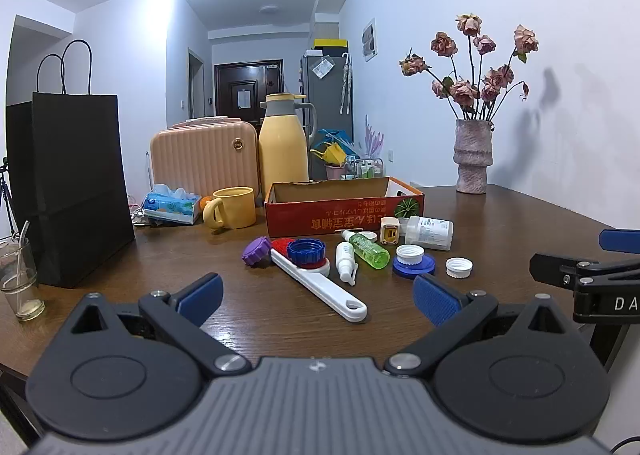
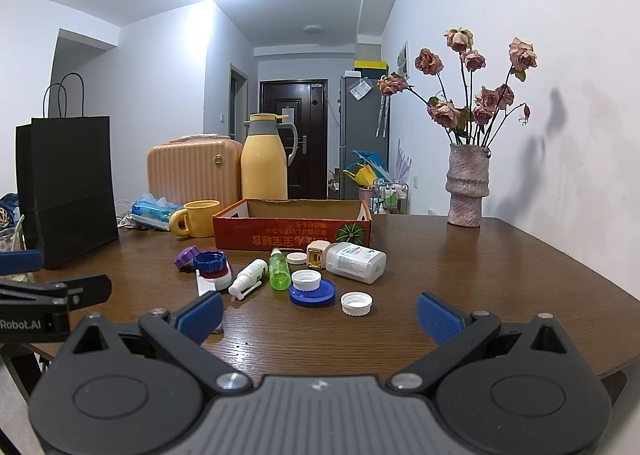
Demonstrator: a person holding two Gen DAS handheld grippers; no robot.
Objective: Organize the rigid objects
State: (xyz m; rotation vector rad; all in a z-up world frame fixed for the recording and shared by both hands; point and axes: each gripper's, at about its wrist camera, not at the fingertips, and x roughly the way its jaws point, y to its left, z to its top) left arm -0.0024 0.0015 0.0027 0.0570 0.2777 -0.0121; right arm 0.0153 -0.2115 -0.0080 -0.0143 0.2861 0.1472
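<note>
White lettering "DA" shows on the black body of the right tongs (image 1: 608, 251) at the edge of the left wrist view, cut off by the frame. In the right wrist view the left tongs (image 2: 24, 275) carry "Robot.AI" in white on their black side. The red cardboard box (image 2: 294, 233) has yellow East Asian characters printed upside down along its front, beside a green pumpkin picture; too distorted to read. The white bottle (image 2: 356, 261) wears a printed label, too small to make out.
</note>
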